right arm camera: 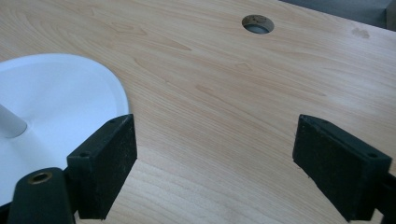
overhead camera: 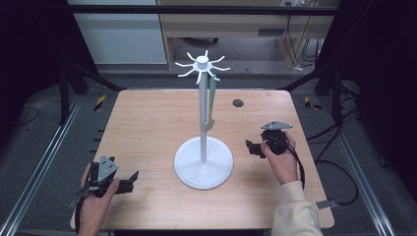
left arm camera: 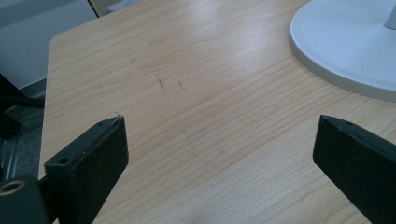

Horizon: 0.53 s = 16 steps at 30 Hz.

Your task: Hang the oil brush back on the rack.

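A white stand (overhead camera: 203, 118) with a round base (overhead camera: 203, 162) and radiating hooks at its top (overhead camera: 202, 65) rises from the table's middle. A teal utensil (overhead camera: 211, 101) hangs from one hook beside the pole. My left gripper (overhead camera: 134, 178) rests near the front left of the table, jaws wide apart over bare wood (left arm camera: 219, 140), with the base's rim (left arm camera: 336, 56) to its right. My right gripper (overhead camera: 250, 146) sits just right of the base, jaws also wide apart (right arm camera: 215, 158), nothing between them; the base (right arm camera: 60, 98) lies at its left.
The wooden table (overhead camera: 147, 123) has a round cable hole (overhead camera: 238, 103) behind the right gripper, also seen as a hole (right arm camera: 258, 23) in the right gripper view. Black frame posts and floor rails flank the table. Cables lie on the floor at right.
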Tool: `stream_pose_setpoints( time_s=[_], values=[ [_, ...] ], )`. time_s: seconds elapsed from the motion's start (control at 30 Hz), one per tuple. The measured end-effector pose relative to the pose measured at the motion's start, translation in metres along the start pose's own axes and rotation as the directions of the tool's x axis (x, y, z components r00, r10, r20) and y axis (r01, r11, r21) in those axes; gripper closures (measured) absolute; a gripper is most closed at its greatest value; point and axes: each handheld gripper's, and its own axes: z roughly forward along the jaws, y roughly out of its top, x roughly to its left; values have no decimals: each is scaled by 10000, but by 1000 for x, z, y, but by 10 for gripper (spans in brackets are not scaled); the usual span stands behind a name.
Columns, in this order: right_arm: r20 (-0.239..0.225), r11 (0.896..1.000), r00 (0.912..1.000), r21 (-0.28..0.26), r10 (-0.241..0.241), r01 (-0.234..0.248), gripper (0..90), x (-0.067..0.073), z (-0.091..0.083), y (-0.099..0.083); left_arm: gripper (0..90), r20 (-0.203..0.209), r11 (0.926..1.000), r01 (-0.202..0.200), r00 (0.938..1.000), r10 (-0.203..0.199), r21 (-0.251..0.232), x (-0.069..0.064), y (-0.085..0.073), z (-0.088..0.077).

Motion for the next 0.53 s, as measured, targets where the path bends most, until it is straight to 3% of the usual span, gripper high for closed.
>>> stream_pose_setpoints(
  time_s=[0.27,0.53],
  values=[
    [-329,9997,9994,225,-46,54,139,8,15,-9,30,4,10000,-18,10000,18,16,0,0,0],
    [-337,9990,9994,440,-18,33,138,9,24,-14,30,16,10000,-46,10000,46,34,-1,0,1]
  ],
)
